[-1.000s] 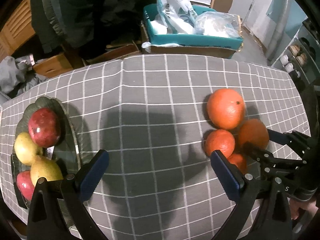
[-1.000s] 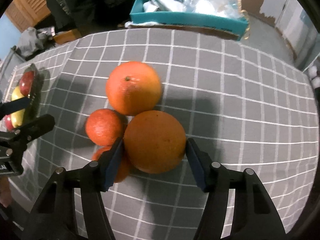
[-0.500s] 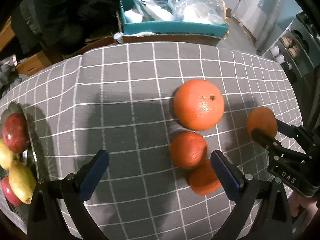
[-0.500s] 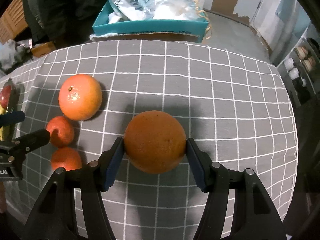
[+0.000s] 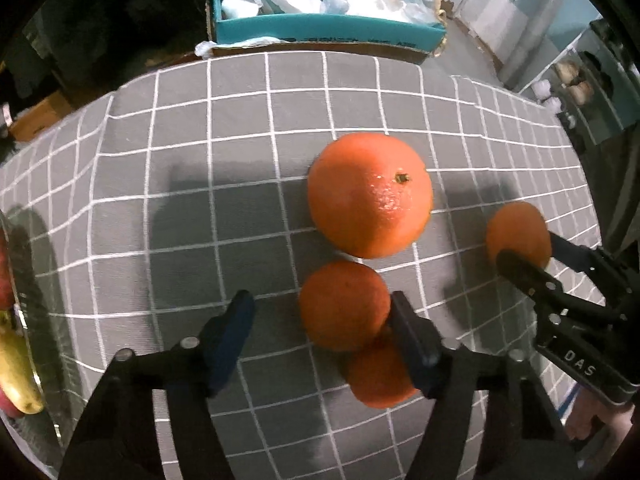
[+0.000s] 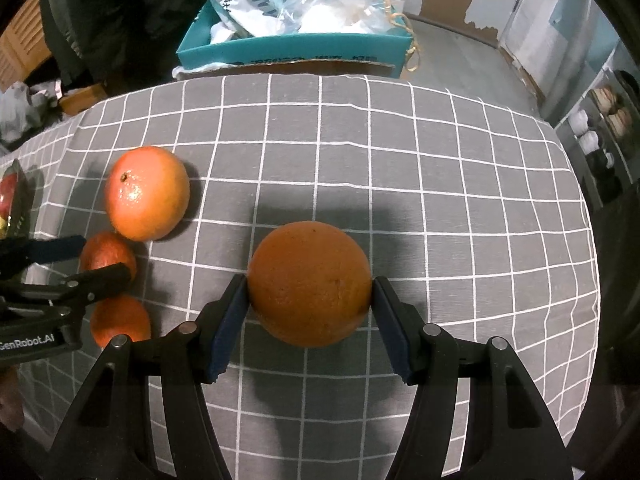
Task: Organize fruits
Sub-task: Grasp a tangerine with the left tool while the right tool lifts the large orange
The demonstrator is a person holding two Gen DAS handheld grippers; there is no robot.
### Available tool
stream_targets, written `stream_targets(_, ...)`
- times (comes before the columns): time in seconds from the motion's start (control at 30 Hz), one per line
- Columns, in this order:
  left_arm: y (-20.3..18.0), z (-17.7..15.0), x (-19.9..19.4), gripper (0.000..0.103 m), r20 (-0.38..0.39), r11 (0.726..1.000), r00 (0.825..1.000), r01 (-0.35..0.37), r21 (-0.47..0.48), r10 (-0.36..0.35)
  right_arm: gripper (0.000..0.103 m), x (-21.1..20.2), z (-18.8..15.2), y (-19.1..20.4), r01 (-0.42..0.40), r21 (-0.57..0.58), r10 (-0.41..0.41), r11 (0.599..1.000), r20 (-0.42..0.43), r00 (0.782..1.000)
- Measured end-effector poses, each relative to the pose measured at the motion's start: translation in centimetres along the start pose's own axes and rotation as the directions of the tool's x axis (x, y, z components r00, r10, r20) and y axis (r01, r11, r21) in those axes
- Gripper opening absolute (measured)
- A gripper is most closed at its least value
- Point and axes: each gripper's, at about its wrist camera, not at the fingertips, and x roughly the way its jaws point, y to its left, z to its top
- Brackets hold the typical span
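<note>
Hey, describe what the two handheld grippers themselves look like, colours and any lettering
Both are black plastic with silver pivot screws and dark blue finger pads. The left gripper carries white "GenRobot.AI" lettering, seen from the right wrist. The right gripper shows white "DAS" on its side, seen from the left wrist.

Left wrist view: looks forward and down along own fingers at checked tablecloth, close above it. Right wrist view: same tilt, close, from further right, own fingers in lower frame. Shared ground: big orange ahead of left fingers, teal box beyond far table edge; each view catches other gripper at its side.
</note>
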Motion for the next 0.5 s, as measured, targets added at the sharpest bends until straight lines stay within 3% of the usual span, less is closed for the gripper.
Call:
stream_targets(0.1,-0.6,-0.1,-0.4,0.045,0.006,1.0,1.0,0.024,0.017,-0.024,0.063,-0.1,0.0,0.0,-0.002,0.0,0.002,1.0,0.003,1.0)
stream_targets(0.2,-1.3,-0.3,-1.0,0.044,0.03,0.998,0.999,-0.019,0.056,0.018,0.063,-0.3,0.0,0.2,-0.002,-0.004,0.002,1.0,0.011,1.0)
stream_targets(0.5,-1.0,-0.7,-3.3,0.044,0.085,0.997,0.996,-0.034,0.07,0.028,0.063,-2.2,0.5,1.0,-0.014,-0.013,0.015,1.0,0.054,0.998)
